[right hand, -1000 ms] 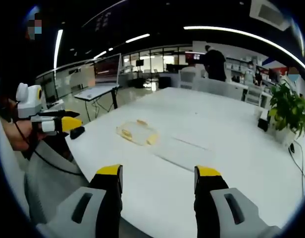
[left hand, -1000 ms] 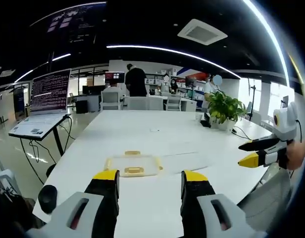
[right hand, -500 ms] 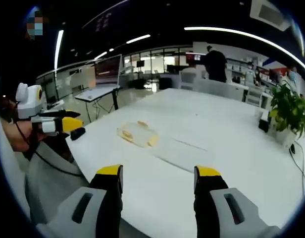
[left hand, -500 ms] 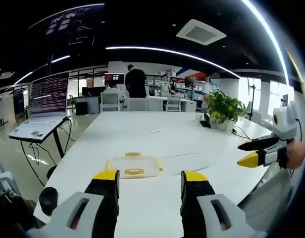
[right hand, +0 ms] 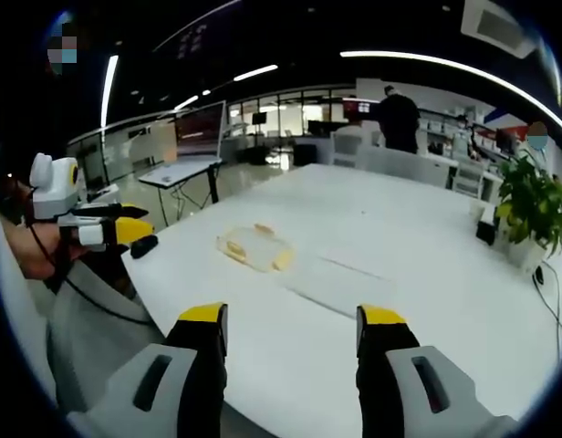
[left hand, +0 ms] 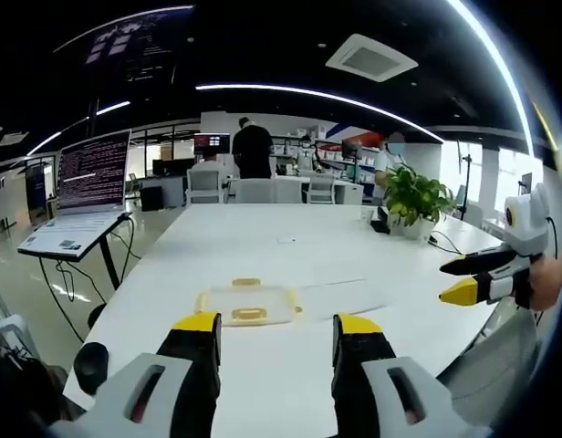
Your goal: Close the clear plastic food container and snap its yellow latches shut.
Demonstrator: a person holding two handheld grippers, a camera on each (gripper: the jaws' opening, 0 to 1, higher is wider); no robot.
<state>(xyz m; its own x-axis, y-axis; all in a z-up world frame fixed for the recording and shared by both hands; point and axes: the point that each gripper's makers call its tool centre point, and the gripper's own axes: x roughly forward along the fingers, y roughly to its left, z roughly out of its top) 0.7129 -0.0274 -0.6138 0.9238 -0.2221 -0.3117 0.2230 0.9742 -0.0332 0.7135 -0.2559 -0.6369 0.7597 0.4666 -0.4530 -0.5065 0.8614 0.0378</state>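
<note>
In the left gripper view the left gripper (left hand: 275, 328) rose from six o'clock with its yellow-tipped jaws spread wide apart and nothing between them. Just beyond the tips, toward twelve o'clock, the clear plastic food container (left hand: 248, 304) lay flat on the white table (left hand: 290, 242), a yellow latch (left hand: 245, 282) on its far edge and another on its near edge. At three o'clock the right gripper (left hand: 463, 278) hung above the table's edge, held in a hand (left hand: 546, 285), its two tips slightly parted. In the right gripper view the right gripper (right hand: 292, 327) likewise stood with jaws wide apart and empty, the container (right hand: 255, 248) sitting well ahead at about eleven o'clock. The left gripper (right hand: 117, 224) showed at nine o'clock (its jaw gap was hard to read from there). A potted plant (right hand: 535, 208) stood at the table's far side around two o'clock, and a laptop (left hand: 88, 182) rested on a stand at nine o'clock in the left gripper view.
</note>
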